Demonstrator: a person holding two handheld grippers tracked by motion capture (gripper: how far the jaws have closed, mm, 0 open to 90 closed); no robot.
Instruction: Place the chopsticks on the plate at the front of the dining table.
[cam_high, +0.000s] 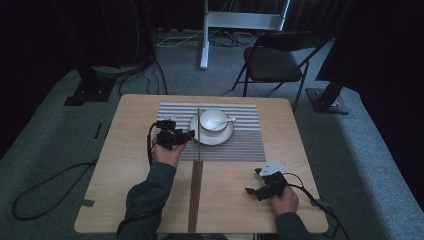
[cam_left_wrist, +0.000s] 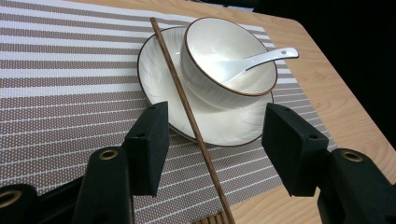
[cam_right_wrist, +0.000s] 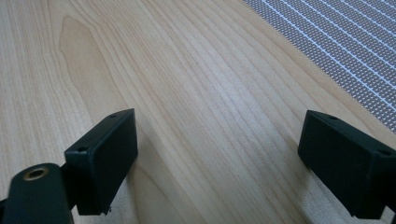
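Black jaws of the left gripper stand wide apart in the left gripper view, and a chopstick runs up between them without touching either pad. Nothing is held. Its far end leans on the rim of the plate, close beside the bowl; its near end comes down past the edge of the striped mat toward the wood. From above, the left gripper hovers just left of the plate, and the chopstick crosses the mat in line with a dark strip down the middle of the table.

Risks as I judge them: the stick is thin and propped at a slant, so a nudge from either pad could roll it off the rim or slide it sideways. If the jaws close while off-centre, one pad meets it first and flicks it against the bowl. A push toward the bowl could also jog the spoon resting inside, whose handle overhangs the lip. Dropping low to grip could catch the plate edge and tip or shift it.

Over at the near right, the right gripper sits low over bare wood, jaws equally wide and empty, well away from the crockery, so it poses little danger.
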